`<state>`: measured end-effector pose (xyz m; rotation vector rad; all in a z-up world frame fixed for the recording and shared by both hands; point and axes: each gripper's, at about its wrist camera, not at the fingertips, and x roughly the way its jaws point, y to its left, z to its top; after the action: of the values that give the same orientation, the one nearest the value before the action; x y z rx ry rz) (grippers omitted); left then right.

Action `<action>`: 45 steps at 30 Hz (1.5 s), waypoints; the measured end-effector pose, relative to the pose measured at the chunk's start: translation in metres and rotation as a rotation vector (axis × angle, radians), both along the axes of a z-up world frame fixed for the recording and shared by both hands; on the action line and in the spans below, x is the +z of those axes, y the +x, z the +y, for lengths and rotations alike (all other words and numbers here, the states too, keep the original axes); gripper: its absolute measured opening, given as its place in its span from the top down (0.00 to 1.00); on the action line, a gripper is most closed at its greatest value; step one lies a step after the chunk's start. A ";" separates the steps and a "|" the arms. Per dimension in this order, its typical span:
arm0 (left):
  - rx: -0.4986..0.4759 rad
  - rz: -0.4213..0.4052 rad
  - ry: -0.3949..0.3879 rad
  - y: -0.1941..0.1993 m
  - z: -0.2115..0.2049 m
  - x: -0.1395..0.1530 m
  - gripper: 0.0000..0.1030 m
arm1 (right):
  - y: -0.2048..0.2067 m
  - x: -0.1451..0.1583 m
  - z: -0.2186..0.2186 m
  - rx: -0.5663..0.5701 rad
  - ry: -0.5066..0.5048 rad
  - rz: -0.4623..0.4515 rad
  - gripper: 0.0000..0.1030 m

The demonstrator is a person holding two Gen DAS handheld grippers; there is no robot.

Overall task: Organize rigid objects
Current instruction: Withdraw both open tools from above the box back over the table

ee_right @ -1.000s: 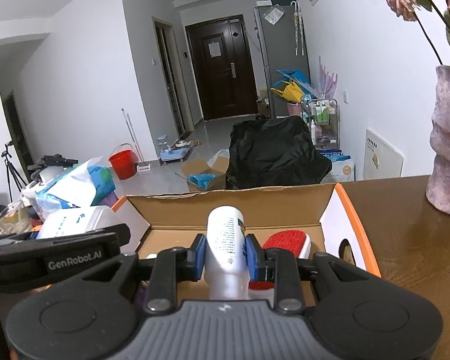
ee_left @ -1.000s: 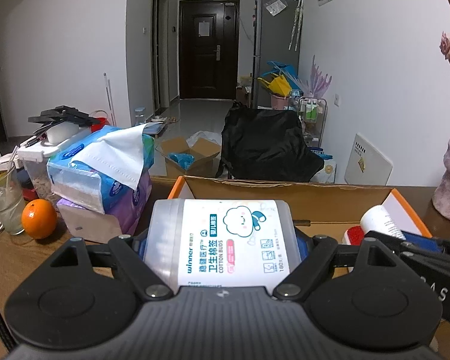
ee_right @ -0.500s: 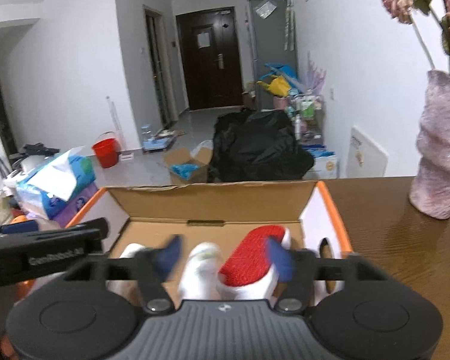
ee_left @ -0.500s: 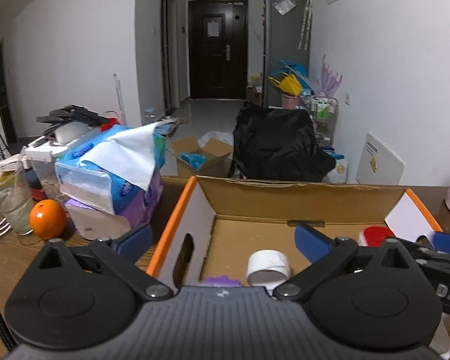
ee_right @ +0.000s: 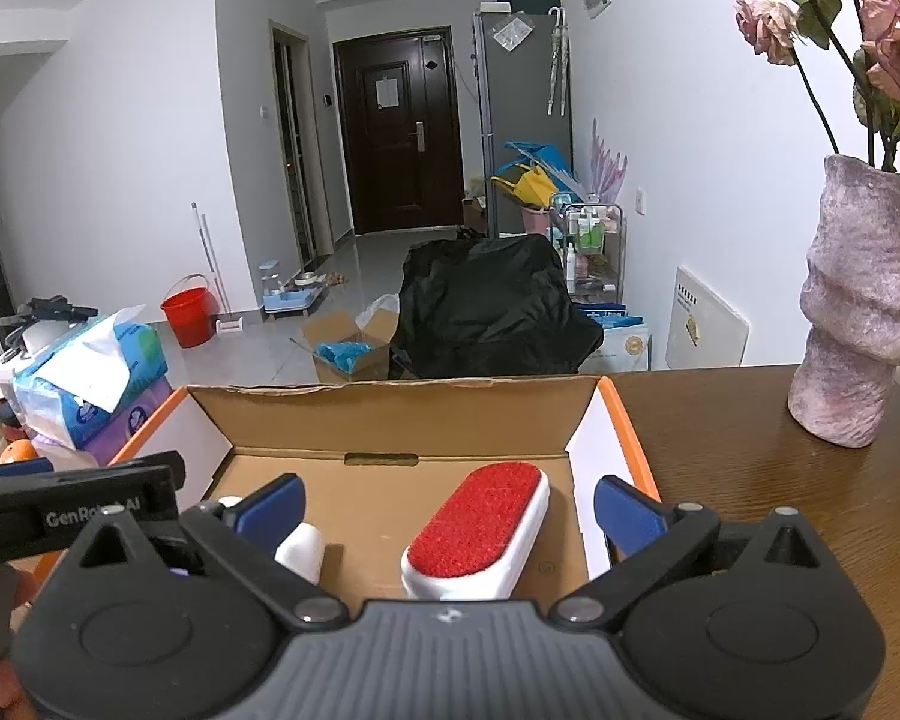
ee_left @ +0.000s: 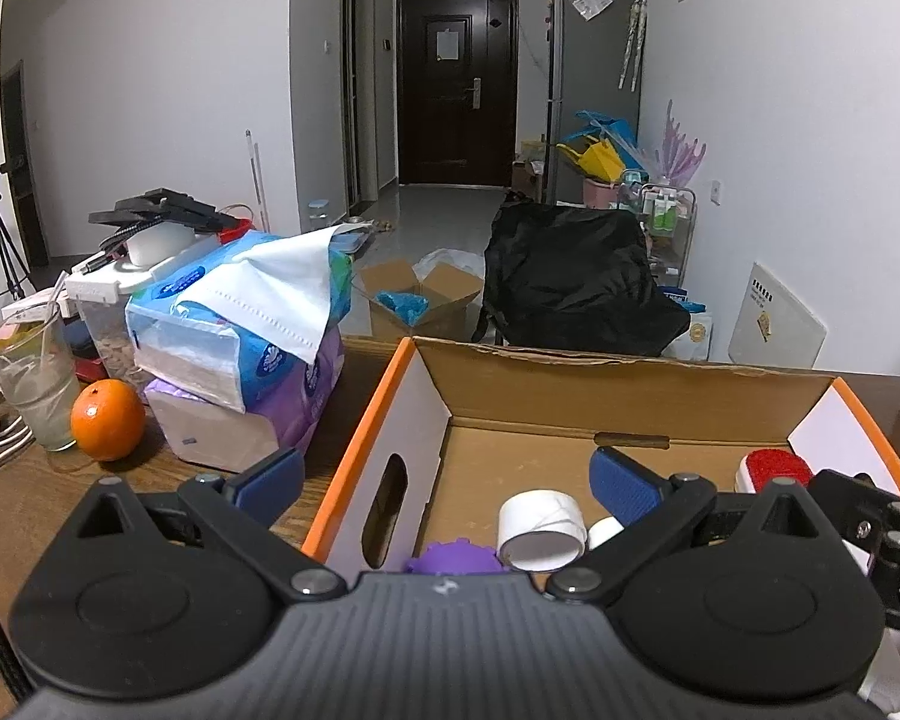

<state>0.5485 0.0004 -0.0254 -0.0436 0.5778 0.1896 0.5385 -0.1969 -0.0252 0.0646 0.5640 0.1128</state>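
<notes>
Here both grippers hang over the cardboard box (ee_left: 570, 396), and the box serves as reference for everything below.

Left wrist view: the left gripper (ee_left: 444, 483) is spread wide with nothing between its blue ribbed pads; one finger sits outside the box's left wall, the other over the interior. On the box floor lie a white tape roll (ee_left: 543, 522), on its side with its hollow core facing the camera, and a purple knobbly ball (ee_left: 453, 558), half hidden by the gripper body. A white rounded end shows just right of the roll; I cannot tell what it belongs to. Left of the box, on the wooden table (ee_left: 24, 516), stand stacked tissue packs (ee_left: 240, 336) in soft crinkled plastic, an orange (ee_left: 108, 427) with dimpled skin, and a cloudy glass (ee_left: 33, 387).

Right wrist view: the right gripper (ee_right: 447, 510) is likewise fully parted and holds nothing. Inside the box, toward its right wall, rests a lint brush (ee_right: 480, 531): an oval white plastic body with a red napped face, tilted up. A white bottle (ee_right: 300, 549) lies toward the left side, smooth and cylindrical. Right of the box stands a rough, wavy mauve vase (ee_right: 858, 324) with dried roses.

Judgement: the step in hand looks like a completed drop-off. The next move calls for lifting both grippers clear of the box walls and finding another rigid item; the soft tissue packs do not seem to qualify.
</notes>
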 end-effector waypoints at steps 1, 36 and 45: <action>-0.001 0.004 -0.001 0.000 0.000 0.000 0.00 | 0.000 0.000 0.001 0.003 -0.003 0.000 0.00; -0.038 -0.001 0.040 -0.067 -0.005 0.013 0.00 | -0.078 0.020 -0.008 0.009 -0.029 -0.055 0.00; -0.042 0.001 0.035 -0.097 0.001 0.017 0.00 | -0.107 0.022 -0.008 0.012 -0.033 -0.058 0.00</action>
<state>0.4515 0.0014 -0.0086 0.0020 0.5755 0.1590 0.4314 -0.2047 -0.0031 0.0263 0.5083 0.1169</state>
